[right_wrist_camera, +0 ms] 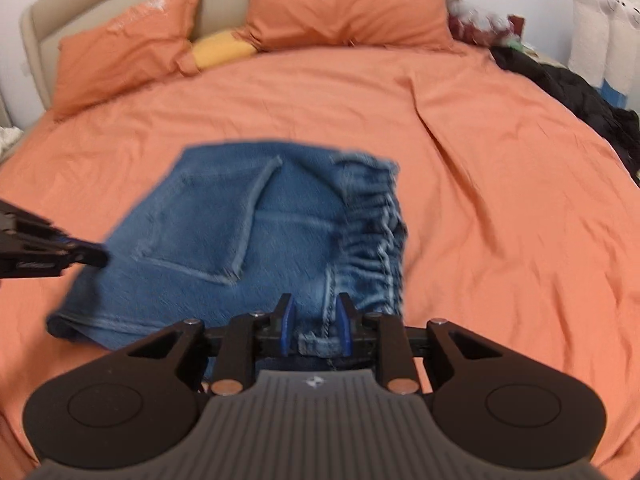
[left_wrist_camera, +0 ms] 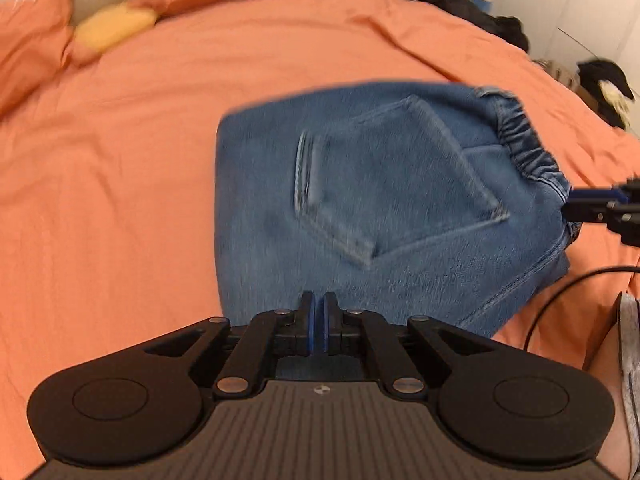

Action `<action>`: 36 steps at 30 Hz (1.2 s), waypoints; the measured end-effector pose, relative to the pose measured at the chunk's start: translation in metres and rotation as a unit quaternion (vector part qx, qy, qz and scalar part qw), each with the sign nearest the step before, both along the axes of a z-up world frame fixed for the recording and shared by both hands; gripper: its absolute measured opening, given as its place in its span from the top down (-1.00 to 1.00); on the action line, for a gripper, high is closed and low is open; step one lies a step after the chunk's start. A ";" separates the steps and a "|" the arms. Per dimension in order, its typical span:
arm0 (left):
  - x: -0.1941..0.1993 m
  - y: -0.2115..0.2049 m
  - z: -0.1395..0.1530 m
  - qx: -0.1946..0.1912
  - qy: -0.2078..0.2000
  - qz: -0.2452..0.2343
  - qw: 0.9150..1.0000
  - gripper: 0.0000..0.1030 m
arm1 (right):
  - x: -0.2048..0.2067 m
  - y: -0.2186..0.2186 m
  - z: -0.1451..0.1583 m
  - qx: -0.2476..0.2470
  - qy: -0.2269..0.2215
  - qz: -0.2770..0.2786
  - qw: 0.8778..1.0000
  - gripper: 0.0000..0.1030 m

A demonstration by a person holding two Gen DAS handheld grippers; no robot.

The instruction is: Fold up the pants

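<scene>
Pants are lying folded into a compact denim bundle on the bed, back pocket up, elastic waistband bunched toward the right side. Both views are blurring, so the bundle is probably shifting. The risk is the stacked layers sliding apart if the two sides get pulled unevenly. The right gripper is holding the waistband edge between narrowly spread fingers, a thin bite that could be slipping free. The left gripper is sitting nearly closed at the near edge; whether any denim is pinched there, I cannot tell.
</scene>
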State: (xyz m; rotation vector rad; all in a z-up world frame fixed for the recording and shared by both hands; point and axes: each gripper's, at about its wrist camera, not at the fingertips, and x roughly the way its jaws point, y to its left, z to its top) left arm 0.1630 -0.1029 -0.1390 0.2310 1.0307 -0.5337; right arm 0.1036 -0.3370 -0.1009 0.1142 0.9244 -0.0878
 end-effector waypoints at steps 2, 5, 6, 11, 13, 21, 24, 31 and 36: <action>0.001 0.006 -0.008 -0.021 0.014 0.023 0.999 0.92 | 0.002 -0.005 -0.014 0.008 0.019 -0.003 1.000 0.63; 0.006 0.007 -0.019 -0.035 0.025 0.047 0.998 0.92 | 0.006 -0.014 -0.022 0.034 0.027 -0.018 0.999 0.63; 0.007 0.007 -0.022 -0.037 0.023 0.053 0.998 0.92 | 0.008 -0.016 -0.023 0.041 0.030 -0.020 0.998 0.64; 0.008 0.002 -0.020 -0.038 0.024 0.076 0.996 0.91 | 0.010 -0.017 -0.024 0.050 0.030 -0.032 0.998 0.64; 0.004 0.001 -0.015 -0.033 0.015 0.076 0.996 0.91 | 0.005 -0.015 -0.020 0.042 0.020 -0.031 0.998 0.64; 0.011 0.026 0.016 -0.051 -0.015 0.081 0.995 -0.11 | -0.015 -0.056 0.013 0.135 -0.026 -0.064 0.988 -0.39; 0.032 0.040 0.017 -0.068 0.006 0.104 0.992 -0.13 | -0.007 -0.076 0.002 0.162 0.003 -0.077 0.984 -0.44; 0.073 0.060 -0.010 -0.148 0.083 0.149 0.974 -0.23 | 0.012 -0.109 -0.045 0.280 0.041 -0.102 0.954 -0.50; 0.091 0.071 -0.035 -0.190 0.118 0.168 0.960 -0.23 | 0.028 -0.121 -0.070 0.329 0.058 -0.092 0.938 -0.62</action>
